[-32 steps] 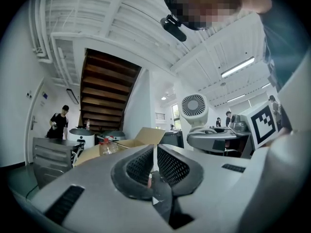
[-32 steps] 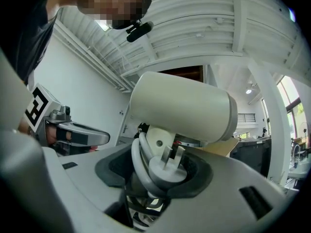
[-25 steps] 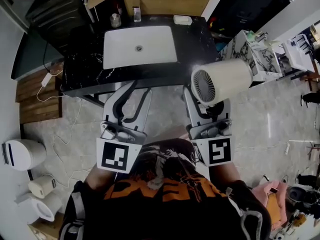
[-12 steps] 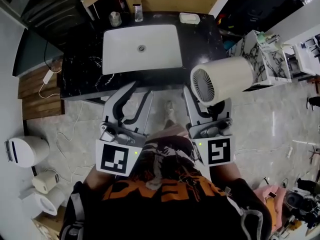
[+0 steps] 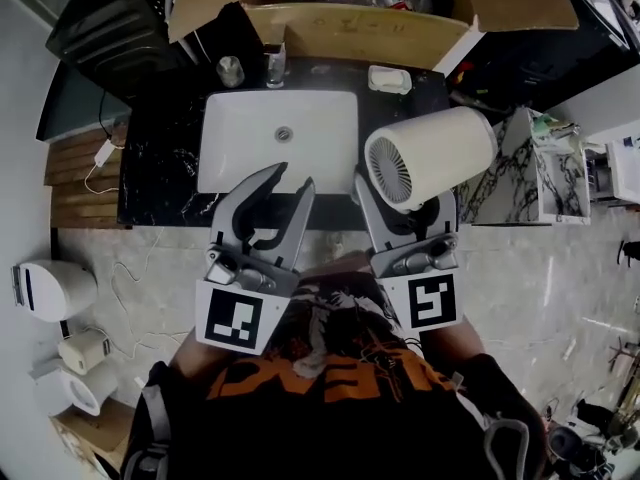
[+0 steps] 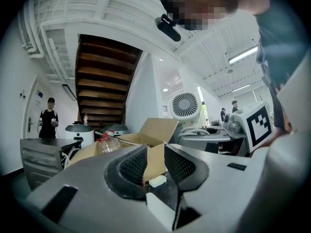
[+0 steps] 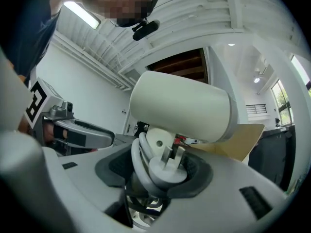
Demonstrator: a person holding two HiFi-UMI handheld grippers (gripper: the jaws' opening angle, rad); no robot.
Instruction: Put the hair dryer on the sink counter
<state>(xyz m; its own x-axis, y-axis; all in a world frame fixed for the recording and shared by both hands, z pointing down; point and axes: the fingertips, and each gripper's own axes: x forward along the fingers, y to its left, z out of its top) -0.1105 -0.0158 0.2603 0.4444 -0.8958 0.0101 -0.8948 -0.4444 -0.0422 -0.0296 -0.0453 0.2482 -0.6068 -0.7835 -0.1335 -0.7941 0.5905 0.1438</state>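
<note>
The cream hair dryer [image 5: 430,158] rides above the front right part of the black marble sink counter [image 5: 160,168], its round grille facing me. My right gripper [image 5: 405,203] is shut on its handle, below the barrel. In the right gripper view the hair dryer [image 7: 180,106] fills the middle, with its white cord coiled round the handle and the plug [image 7: 167,161] lying between the jaws. My left gripper [image 5: 290,180] is open and empty, its tips over the front edge of the white basin [image 5: 270,118]. The left gripper [image 6: 155,154] looks level toward a cardboard box [image 6: 150,132].
An open cardboard box [image 5: 400,18] with bottles stands behind the counter. A cup [image 5: 230,68], a glass [image 5: 273,63] and a soap dish [image 5: 388,78] line the counter's back edge. A marble-patterned cabinet [image 5: 520,178] adjoins the counter on the right. White bins [image 5: 50,288] stand on the floor at left.
Both grippers have moved forward to the counter. The hair dryer, earlier over the floor in front of the counter's right corner, now hangs over the counter beside the basin.
</note>
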